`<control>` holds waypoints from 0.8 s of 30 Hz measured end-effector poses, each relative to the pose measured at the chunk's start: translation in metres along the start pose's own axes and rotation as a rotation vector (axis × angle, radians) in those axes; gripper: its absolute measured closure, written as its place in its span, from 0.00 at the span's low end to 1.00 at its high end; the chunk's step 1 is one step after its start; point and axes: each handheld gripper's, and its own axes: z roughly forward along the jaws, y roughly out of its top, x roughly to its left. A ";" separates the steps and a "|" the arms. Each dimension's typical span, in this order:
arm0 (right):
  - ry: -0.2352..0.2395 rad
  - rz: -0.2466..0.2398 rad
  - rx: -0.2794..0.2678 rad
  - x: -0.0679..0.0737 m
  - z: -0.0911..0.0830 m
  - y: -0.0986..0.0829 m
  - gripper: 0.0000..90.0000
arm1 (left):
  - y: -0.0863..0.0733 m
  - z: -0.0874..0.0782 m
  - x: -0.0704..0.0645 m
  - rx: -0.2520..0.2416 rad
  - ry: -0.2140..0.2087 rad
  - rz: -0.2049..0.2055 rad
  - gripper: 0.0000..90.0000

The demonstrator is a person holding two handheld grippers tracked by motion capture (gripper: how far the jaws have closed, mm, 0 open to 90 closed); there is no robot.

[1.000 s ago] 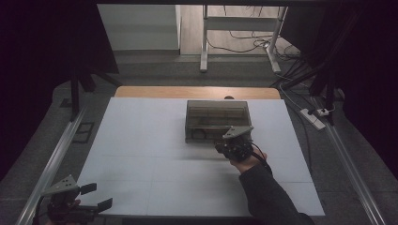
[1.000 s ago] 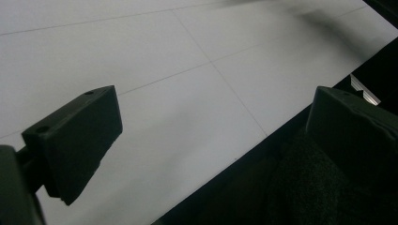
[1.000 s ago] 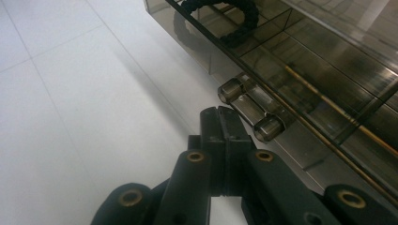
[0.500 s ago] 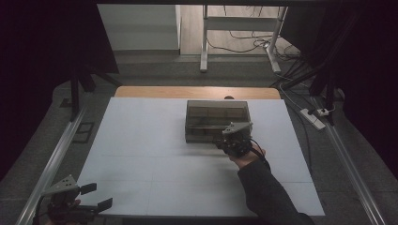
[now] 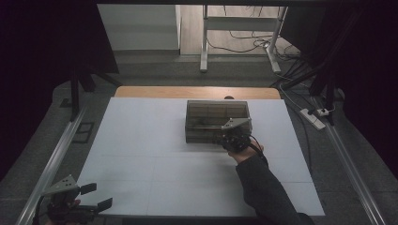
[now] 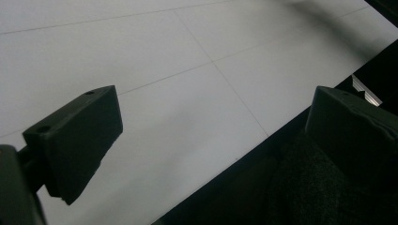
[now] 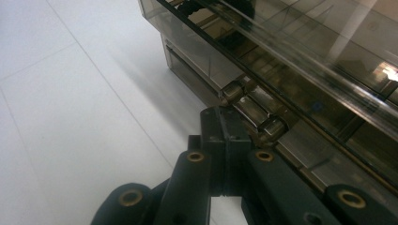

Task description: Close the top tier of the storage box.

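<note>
A smoky clear plastic box (image 5: 213, 115) with inner compartments stands on the white table sheet (image 5: 141, 140), right of centre. My right gripper (image 5: 224, 137) is at its near front wall, towards the right corner. In the right gripper view the box (image 7: 281, 61) looms close, and my right gripper (image 7: 224, 123) is shut, its tips touching the row of small clear hinge or latch knuckles (image 7: 253, 110) along the box's lower front edge. My left gripper (image 5: 98, 197) hangs open off the table's near left corner, and the left gripper view shows it (image 6: 211, 126) with nothing between its fingers.
Metal rails run along the left (image 5: 51, 159) and right (image 5: 352, 173) sides of the table. A wooden strip (image 5: 197, 92) borders the far edge, with a small dark knob (image 5: 228, 98) behind the box. A power strip (image 5: 312, 117) and cables lie on the floor at right.
My right gripper has crept forward, up against the box's front edge. The left gripper has stayed put.
</note>
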 end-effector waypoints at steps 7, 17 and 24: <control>-0.003 0.009 -0.004 -0.004 0.003 0.002 1.00 | 0.000 0.000 0.000 0.000 0.001 0.000 0.04; -0.009 0.033 -0.001 -0.012 0.009 0.004 1.00 | 0.000 0.000 0.000 -0.001 0.001 -0.002 0.04; -0.017 0.040 0.015 -0.015 0.013 0.003 1.00 | 0.000 0.000 0.000 -0.001 0.002 -0.002 0.04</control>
